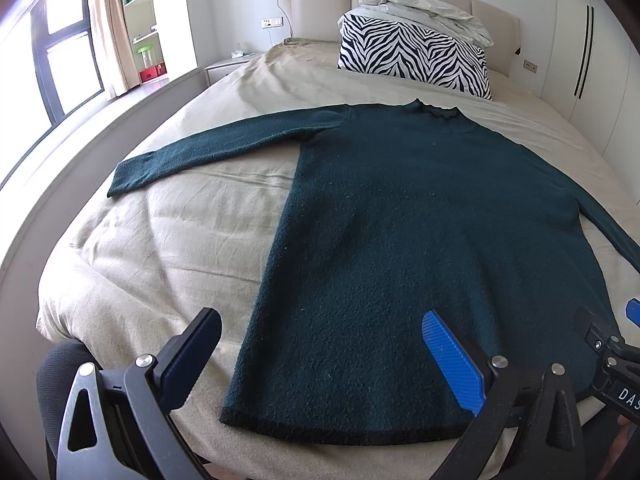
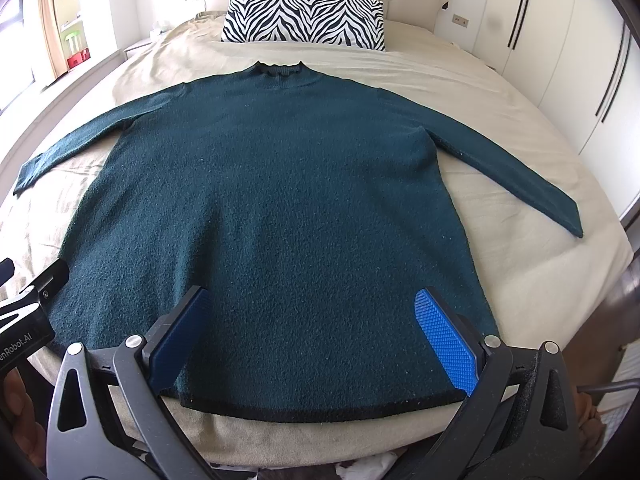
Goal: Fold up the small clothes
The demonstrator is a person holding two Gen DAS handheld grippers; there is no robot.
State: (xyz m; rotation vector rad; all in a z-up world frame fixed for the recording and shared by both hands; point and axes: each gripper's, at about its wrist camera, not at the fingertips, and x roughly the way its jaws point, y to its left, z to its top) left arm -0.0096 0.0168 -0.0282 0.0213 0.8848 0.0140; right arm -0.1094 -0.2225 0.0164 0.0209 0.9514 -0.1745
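Note:
A dark teal long-sleeved sweater (image 1: 400,240) lies flat on the bed, collar toward the headboard, hem toward me, both sleeves spread out. In the right wrist view the sweater (image 2: 280,200) fills the middle. My left gripper (image 1: 320,344) is open and empty, held above the hem's left part. My right gripper (image 2: 316,320) is open and empty, above the hem's middle. The right gripper's tip also shows in the left wrist view (image 1: 612,328); part of the left gripper shows in the right wrist view (image 2: 28,300).
The beige bedsheet (image 1: 180,240) covers the bed. A zebra-print pillow (image 1: 412,56) and a crumpled white duvet (image 1: 424,8) lie at the headboard. White wardrobes (image 2: 560,60) stand to the right, a window and shelves (image 1: 68,40) to the left. A black chair (image 1: 60,364) stands at the bed's near left.

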